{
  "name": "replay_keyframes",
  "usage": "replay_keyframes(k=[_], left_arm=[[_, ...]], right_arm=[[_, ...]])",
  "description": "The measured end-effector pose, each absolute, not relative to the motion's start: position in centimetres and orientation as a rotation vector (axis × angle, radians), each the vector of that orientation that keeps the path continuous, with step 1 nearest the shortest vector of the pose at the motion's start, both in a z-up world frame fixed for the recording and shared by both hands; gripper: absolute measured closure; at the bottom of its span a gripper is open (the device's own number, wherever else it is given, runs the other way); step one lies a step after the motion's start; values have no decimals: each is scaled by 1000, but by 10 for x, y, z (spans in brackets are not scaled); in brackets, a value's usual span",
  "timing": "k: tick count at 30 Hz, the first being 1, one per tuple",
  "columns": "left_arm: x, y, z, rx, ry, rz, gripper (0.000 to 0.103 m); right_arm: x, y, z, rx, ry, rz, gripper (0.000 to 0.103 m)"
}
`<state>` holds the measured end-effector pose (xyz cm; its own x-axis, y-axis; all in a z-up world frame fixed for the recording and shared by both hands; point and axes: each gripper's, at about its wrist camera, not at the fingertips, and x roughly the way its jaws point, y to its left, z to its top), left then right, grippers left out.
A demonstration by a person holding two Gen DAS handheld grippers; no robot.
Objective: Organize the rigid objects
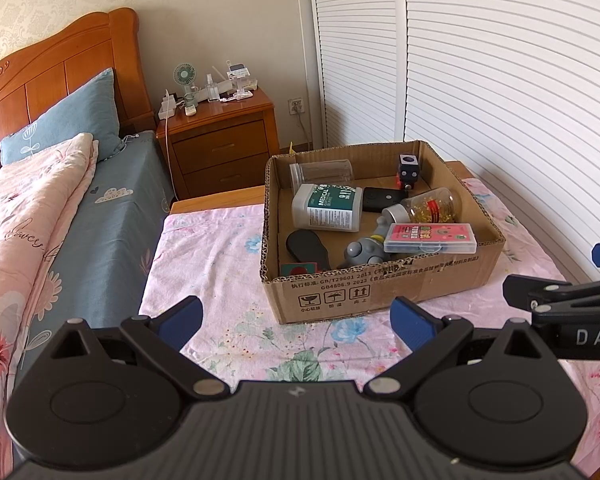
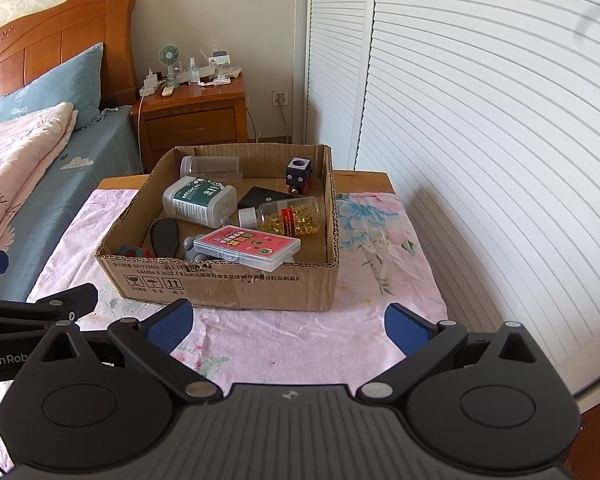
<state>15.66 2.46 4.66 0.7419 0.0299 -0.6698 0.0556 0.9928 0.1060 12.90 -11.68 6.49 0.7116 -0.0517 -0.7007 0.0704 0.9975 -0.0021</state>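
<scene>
An open cardboard box (image 1: 380,292) (image 2: 228,284) stands on a table with a pink floral cloth (image 1: 236,320) (image 2: 284,336). In it lie a clear empty jar (image 1: 322,172), a white and green bottle (image 1: 326,207) (image 2: 198,200), a jar of yellow capsules (image 1: 432,204) (image 2: 288,216), a clear card case with a red label (image 1: 430,238) (image 2: 248,246), a black cube (image 1: 409,170) (image 2: 299,174), a grey toy (image 1: 364,252) and a black oval case (image 1: 306,248). My left gripper (image 1: 296,322) and right gripper (image 2: 286,326) are open and empty, in front of the box.
A bed with a pink quilt (image 1: 24,216) and a blue pillow (image 1: 72,120) is at the left. A wooden nightstand (image 1: 220,140) with a small fan stands behind. White louvred doors (image 1: 480,60) run along the right.
</scene>
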Motion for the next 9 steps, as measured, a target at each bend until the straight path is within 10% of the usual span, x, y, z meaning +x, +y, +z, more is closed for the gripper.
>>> replay_keyframes(k=[9], left_arm=[[156, 24, 47, 122, 735, -13, 3]], right_arm=[[129, -117, 66, 25, 772, -67, 0]])
